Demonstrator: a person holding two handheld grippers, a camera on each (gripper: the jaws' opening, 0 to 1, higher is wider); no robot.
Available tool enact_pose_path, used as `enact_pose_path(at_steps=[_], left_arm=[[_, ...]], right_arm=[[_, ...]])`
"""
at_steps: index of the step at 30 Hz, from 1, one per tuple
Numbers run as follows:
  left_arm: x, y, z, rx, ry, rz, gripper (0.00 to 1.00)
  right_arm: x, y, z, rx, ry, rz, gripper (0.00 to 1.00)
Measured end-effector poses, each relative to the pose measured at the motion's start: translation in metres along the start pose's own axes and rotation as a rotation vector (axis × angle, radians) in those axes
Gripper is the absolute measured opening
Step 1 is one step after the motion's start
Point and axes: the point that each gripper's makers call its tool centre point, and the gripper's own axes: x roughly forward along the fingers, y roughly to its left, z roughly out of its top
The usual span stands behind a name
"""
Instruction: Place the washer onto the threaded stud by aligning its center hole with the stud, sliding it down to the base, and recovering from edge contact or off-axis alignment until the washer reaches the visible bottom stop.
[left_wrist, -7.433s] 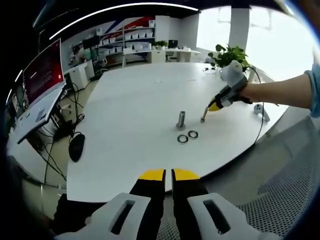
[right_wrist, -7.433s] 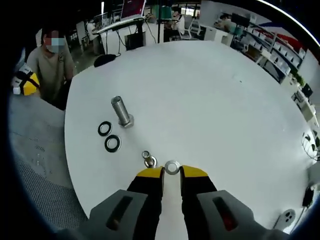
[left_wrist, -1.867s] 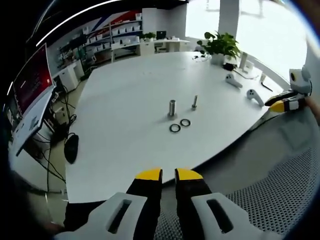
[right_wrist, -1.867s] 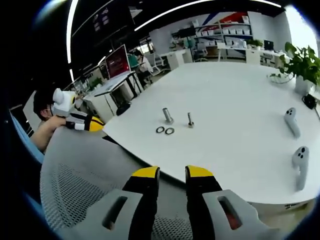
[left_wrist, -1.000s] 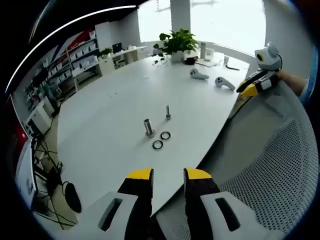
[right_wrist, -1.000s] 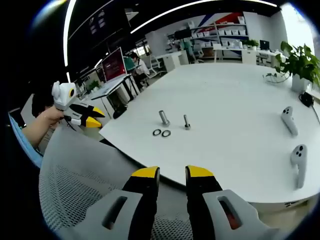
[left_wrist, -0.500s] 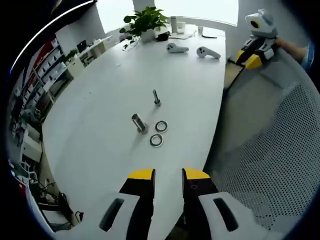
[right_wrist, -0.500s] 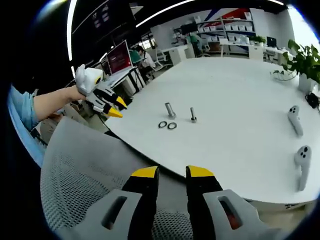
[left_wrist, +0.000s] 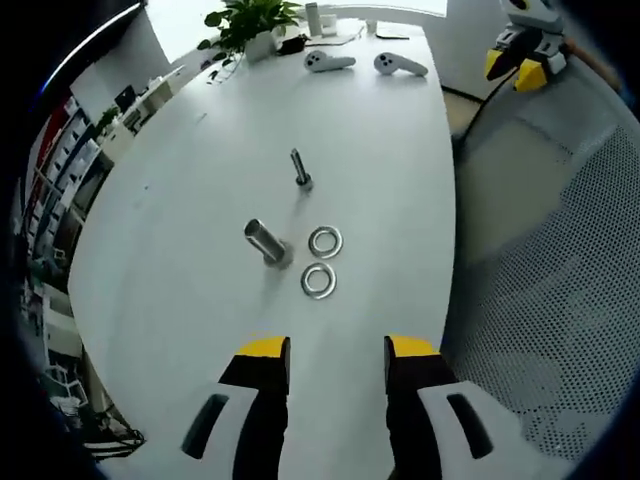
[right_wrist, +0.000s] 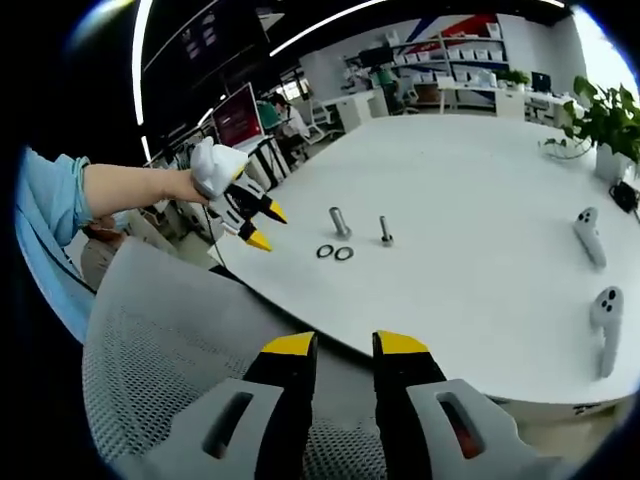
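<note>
On the white table (left_wrist: 200, 300) stand a thin threaded stud (left_wrist: 300, 170) and a thicker bolt (left_wrist: 265, 241). Two loose washers (left_wrist: 325, 241) (left_wrist: 319, 280) lie side by side right of the bolt. My left gripper (left_wrist: 337, 350) hovers open over the table's near edge, a short way from the nearer washer, with nothing between its jaws. In the right gripper view the left gripper (right_wrist: 265, 227) shows with jaws spread, left of the washers (right_wrist: 335, 252), bolt (right_wrist: 340, 220) and stud (right_wrist: 385, 232). My right gripper (right_wrist: 345, 345) is open and empty over a mesh chair.
Two white hand controllers (left_wrist: 330, 62) (left_wrist: 400, 65) and a potted plant (left_wrist: 245, 25) are at the table's far end. A grey mesh chair (left_wrist: 540, 250) stands along the table's edge. The right gripper (left_wrist: 520, 60) is held beyond it. Desks and a red monitor (right_wrist: 240, 115) stand behind.
My left gripper has moved in over the table's edge toward the washers and its jaws have spread wider. The right gripper stays back over the chair. Stud, bolt and washers have not moved.
</note>
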Motion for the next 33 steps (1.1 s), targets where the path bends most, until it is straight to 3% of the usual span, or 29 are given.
enact_pose_path(at_steps=[5,11,18,22,23,24,33], left_arm=[[0.020,0.002,0.002,0.004,0.013,-0.027,0.36],[0.047,-0.005,0.012,-0.072,-0.002,-0.093,0.34],[0.064,-0.001,0.016,-0.062,0.025,-0.087,0.34],[0.068,-0.003,0.012,-0.019,0.066,-0.090,0.31],[0.069,0.002,0.017,0.036,0.050,-0.076,0.31],[0.068,0.001,0.013,0.025,0.081,-0.072,0.31],[0.070,0.004,0.012,0.021,0.102,-0.110,0.30]], right_arm=[[-0.002,-0.002,0.003,0.023,-0.037,-0.010,0.24],[-0.004,-0.004,0.006,0.062,-0.078,-0.014,0.25],[-0.004,-0.004,0.007,0.072,-0.086,-0.016,0.25],[-0.004,-0.004,0.008,0.075,-0.087,-0.012,0.25],[-0.004,-0.004,0.008,0.074,-0.087,-0.012,0.25],[-0.004,-0.003,0.008,0.074,-0.088,-0.011,0.25],[-0.003,-0.001,0.009,0.072,-0.090,-0.004,0.24]])
